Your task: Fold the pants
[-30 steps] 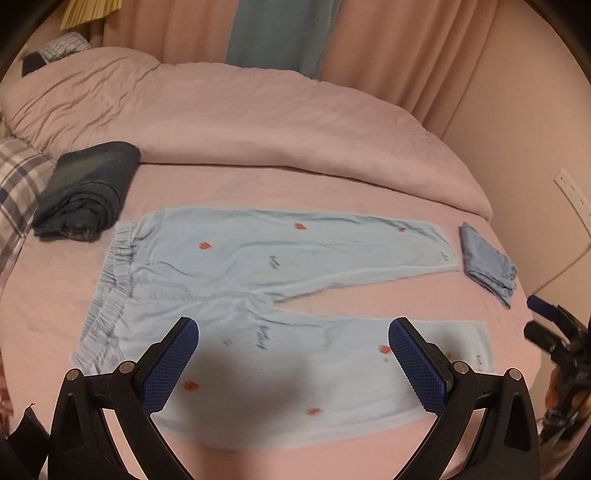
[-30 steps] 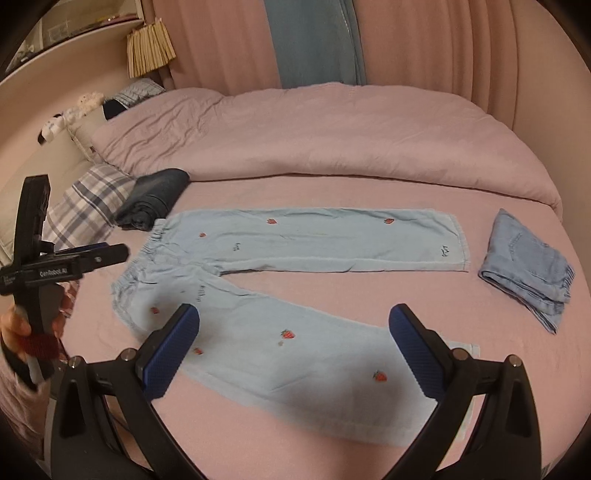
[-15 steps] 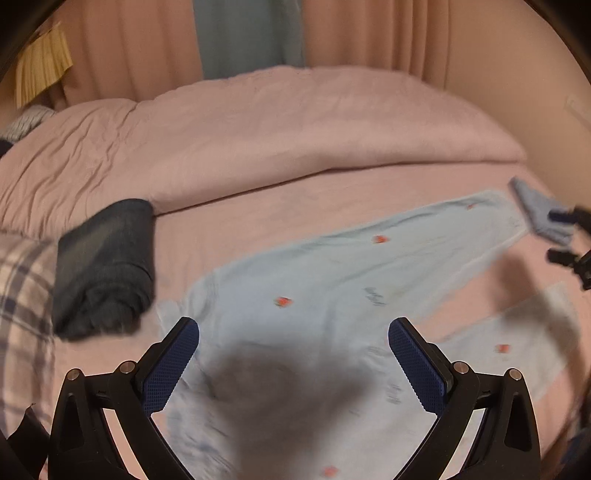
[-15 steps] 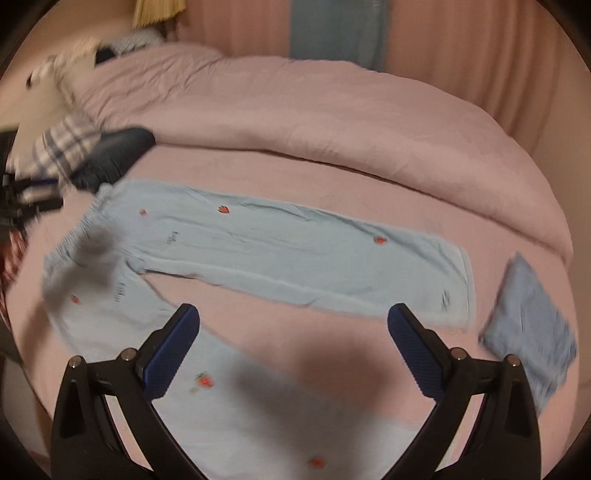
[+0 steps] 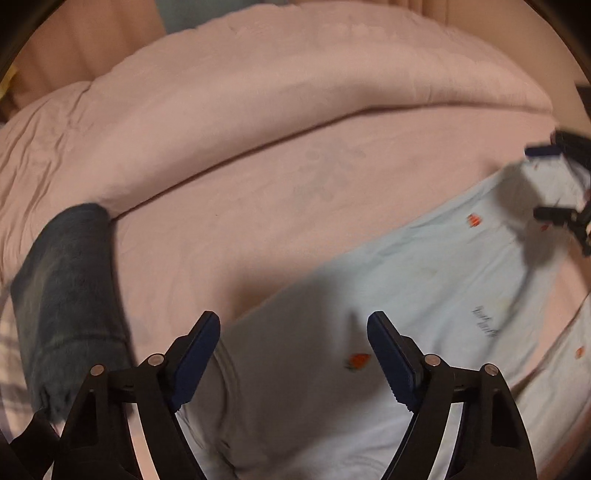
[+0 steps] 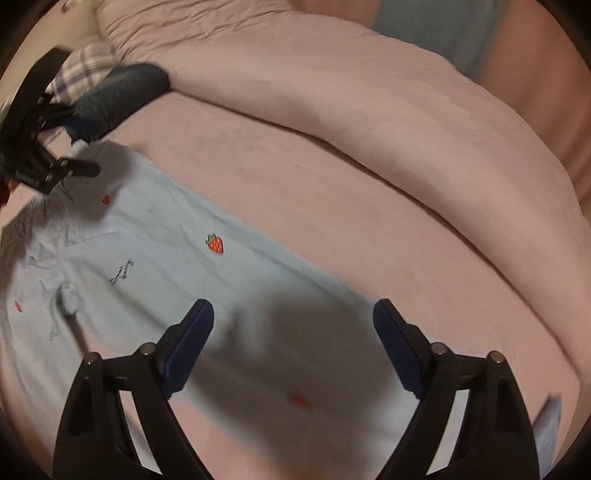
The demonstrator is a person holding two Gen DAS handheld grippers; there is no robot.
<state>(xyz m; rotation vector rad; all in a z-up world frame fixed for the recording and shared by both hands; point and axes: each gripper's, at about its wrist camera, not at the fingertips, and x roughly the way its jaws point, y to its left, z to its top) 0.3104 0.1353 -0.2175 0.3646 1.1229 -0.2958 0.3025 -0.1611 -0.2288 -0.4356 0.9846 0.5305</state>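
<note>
— What lies under your tools on the bed?

— One pair of light blue pants (image 5: 388, 295) with strawberry prints, spread flat on the pink sheet (image 5: 258, 192) of the bed. My left hand-held gripper (image 5: 293, 354) hangs over the waistband end, jaws apart, nothing between them. My right hand-held gripper (image 6: 293, 343) is over the far leg, near its lower end, jaws likewise apart and empty.

— How many strawberries can you count?

— Three in the left view, blurred. Four in the right view, only one of them sharp (image 6: 215, 243). Some may be the same prints.

— What else is on the bed?

— One rolled dark garment (image 5: 70, 302) just beside the waistband, and one pink duvet (image 5: 295, 74) heaped behind the sheet. One plaid pillow (image 6: 83, 64) shows clearly only in the right view; the left view catches just a blurred plaid strip at its edge.

— Does either view show the other tool?

— Both do. The left view shows my right one at its right edge, above the pant leg. The right view shows my left one at its left edge, over the gathered waistband. A light blue cloth (image 6: 439, 33) against the pink curtain (image 6: 535, 92) shows best in the right view.
</note>
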